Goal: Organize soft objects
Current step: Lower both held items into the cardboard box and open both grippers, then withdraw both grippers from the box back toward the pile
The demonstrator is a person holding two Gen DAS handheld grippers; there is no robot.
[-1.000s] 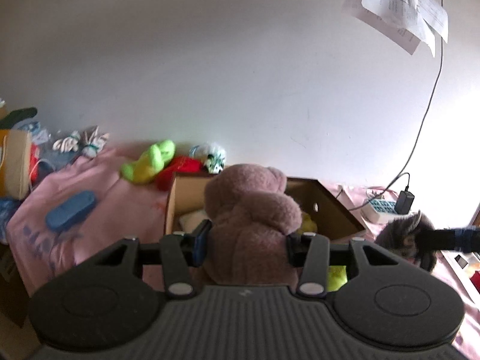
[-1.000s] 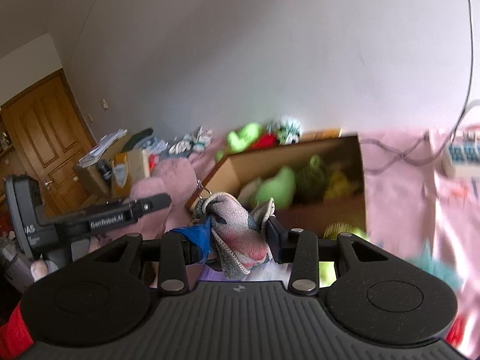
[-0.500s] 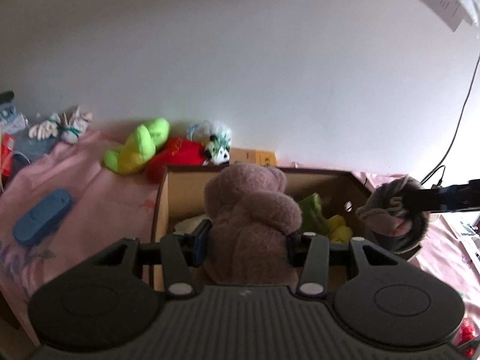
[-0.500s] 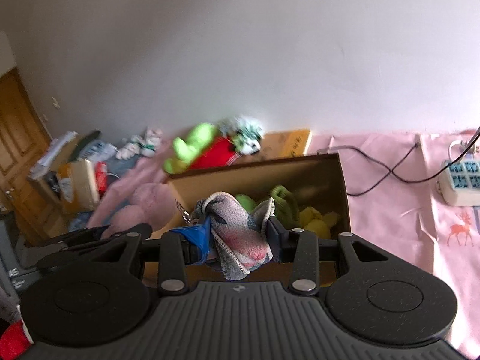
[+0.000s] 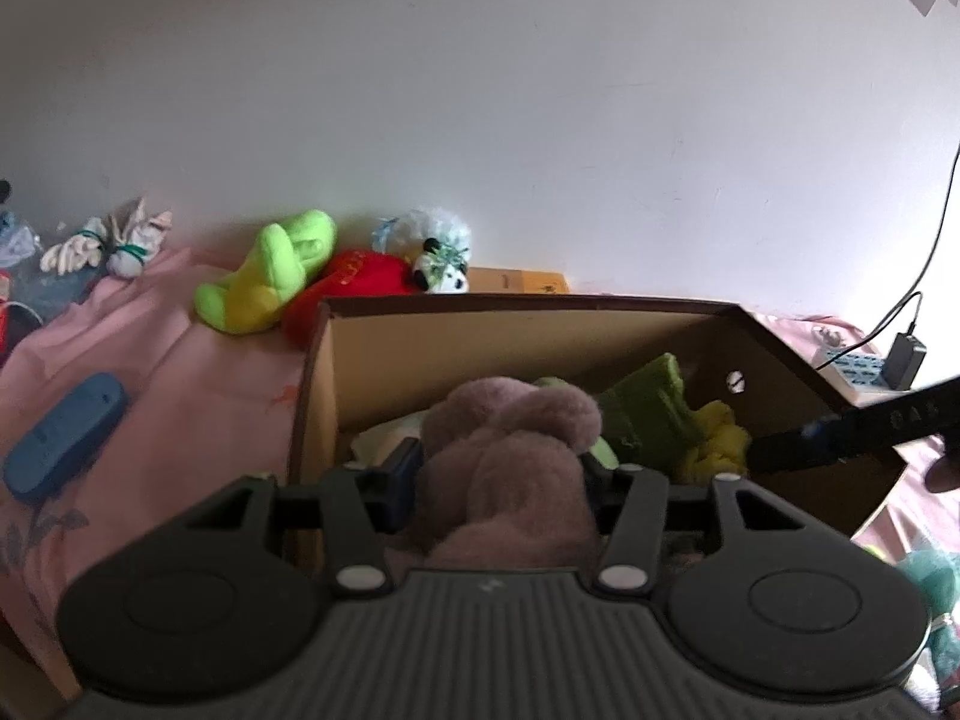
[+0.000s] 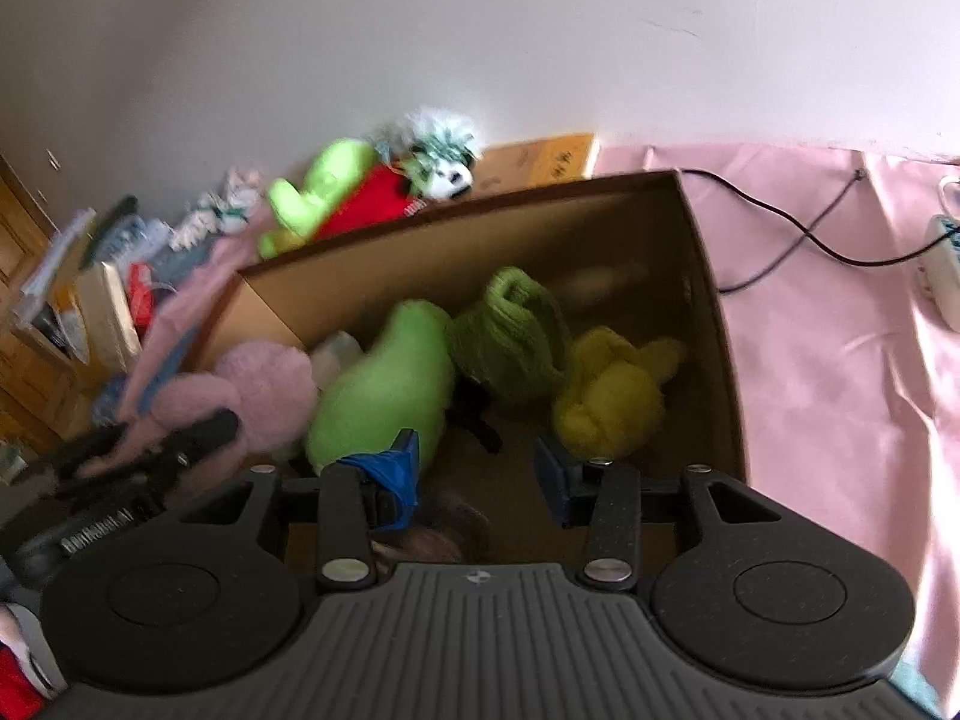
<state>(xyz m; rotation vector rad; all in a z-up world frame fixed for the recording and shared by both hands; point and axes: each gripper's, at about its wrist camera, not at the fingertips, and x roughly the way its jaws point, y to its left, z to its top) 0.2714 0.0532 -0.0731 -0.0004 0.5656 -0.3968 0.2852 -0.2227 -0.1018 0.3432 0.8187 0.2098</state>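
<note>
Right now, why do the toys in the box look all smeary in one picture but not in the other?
Right wrist view: motion blur smears the green plush and the box rim; the right gripper has open jaws. Left wrist view: sharper, though the fisheye bends the box edge, glare whitens the right side, and the pink bear in the left gripper looks soft close up.

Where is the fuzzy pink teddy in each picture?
Left wrist view: the pink teddy sits low in the middle, clamped between the left gripper jaws, over the cardboard box.
Right wrist view: the teddy is at the lower left, at the box's left end, beside the light green plush.
Shared landmark: the red plush behind the box.
</note>
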